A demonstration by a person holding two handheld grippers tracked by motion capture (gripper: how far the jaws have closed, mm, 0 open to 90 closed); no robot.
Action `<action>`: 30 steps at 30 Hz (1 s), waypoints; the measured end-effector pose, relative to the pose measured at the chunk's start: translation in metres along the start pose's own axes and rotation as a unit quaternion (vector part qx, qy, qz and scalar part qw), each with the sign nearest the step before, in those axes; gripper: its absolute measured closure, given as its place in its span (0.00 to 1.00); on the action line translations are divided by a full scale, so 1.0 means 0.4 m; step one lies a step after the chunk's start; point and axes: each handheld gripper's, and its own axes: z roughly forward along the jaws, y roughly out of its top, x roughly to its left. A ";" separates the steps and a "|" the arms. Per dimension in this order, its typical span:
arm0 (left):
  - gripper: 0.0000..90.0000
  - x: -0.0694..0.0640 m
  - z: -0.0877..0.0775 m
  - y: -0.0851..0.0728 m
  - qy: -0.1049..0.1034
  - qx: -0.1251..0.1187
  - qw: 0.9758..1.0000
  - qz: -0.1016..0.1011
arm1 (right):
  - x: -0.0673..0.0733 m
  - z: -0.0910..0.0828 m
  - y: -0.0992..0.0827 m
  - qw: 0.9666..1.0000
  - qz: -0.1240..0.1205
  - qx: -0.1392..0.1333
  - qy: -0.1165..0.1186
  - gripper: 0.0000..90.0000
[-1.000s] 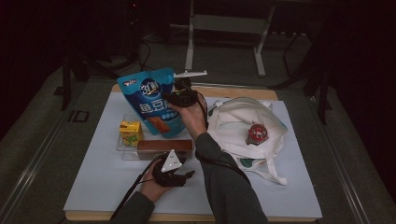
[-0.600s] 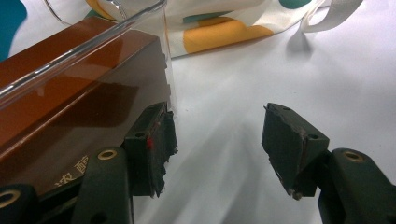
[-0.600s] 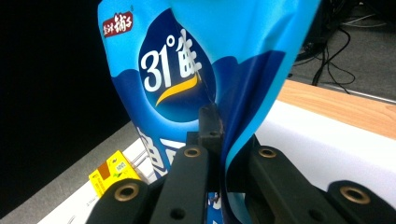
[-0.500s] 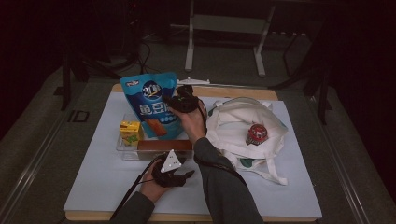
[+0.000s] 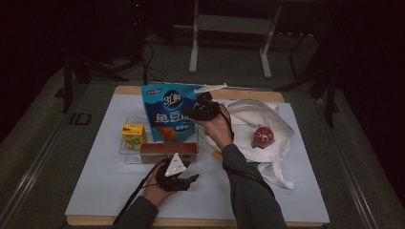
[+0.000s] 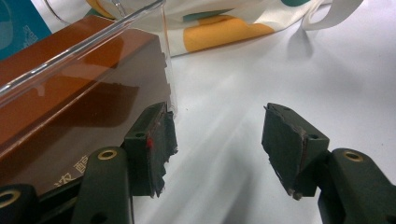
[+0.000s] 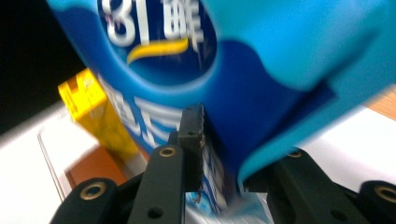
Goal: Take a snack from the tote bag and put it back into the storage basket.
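A blue snack bag (image 5: 167,112) stands upright in a clear tray (image 5: 125,150), behind a yellow carton (image 5: 133,135) and a brown box (image 5: 168,150). My right gripper (image 5: 203,109) is at the bag's right edge. Its jaws have just been opening, and in the right gripper view the bag (image 7: 187,70) still sits between the parted jaws of the gripper (image 7: 233,154). My left gripper (image 5: 188,180) rests on the white mat in front of the tray, open. In its own view the gripper (image 6: 217,140) holds nothing, its left jaw beside the tray wall (image 6: 163,56) and brown box (image 6: 70,93).
A white tote bag (image 5: 267,124) with coloured spots lies to the right of the tray, a round red item (image 5: 261,137) on it. The white mat (image 5: 95,191) covers a wooden table. Dark floor and metal stands lie beyond the far edge.
My right hand has come down and slightly right with the blue bag, which now stands lower in the tray. The left hand has not moved.
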 end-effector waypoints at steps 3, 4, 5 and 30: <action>0.46 -0.001 0.000 0.000 0.000 0.001 1.000 0.001 | -0.005 -0.010 -0.009 0.999 -0.026 0.031 -0.009 0.75; 0.46 -0.001 0.000 0.000 0.000 0.002 1.000 0.001 | -0.009 -0.011 -0.015 0.998 -0.031 0.047 -0.007 0.73; 0.46 -0.001 0.000 0.000 0.000 0.002 1.000 0.001 | -0.011 -0.011 -0.021 0.998 -0.037 0.054 -0.008 0.73; 0.46 -0.002 0.001 0.001 0.002 0.003 1.000 0.004 | 0.065 0.071 -0.054 0.997 -0.036 0.061 -0.005 0.84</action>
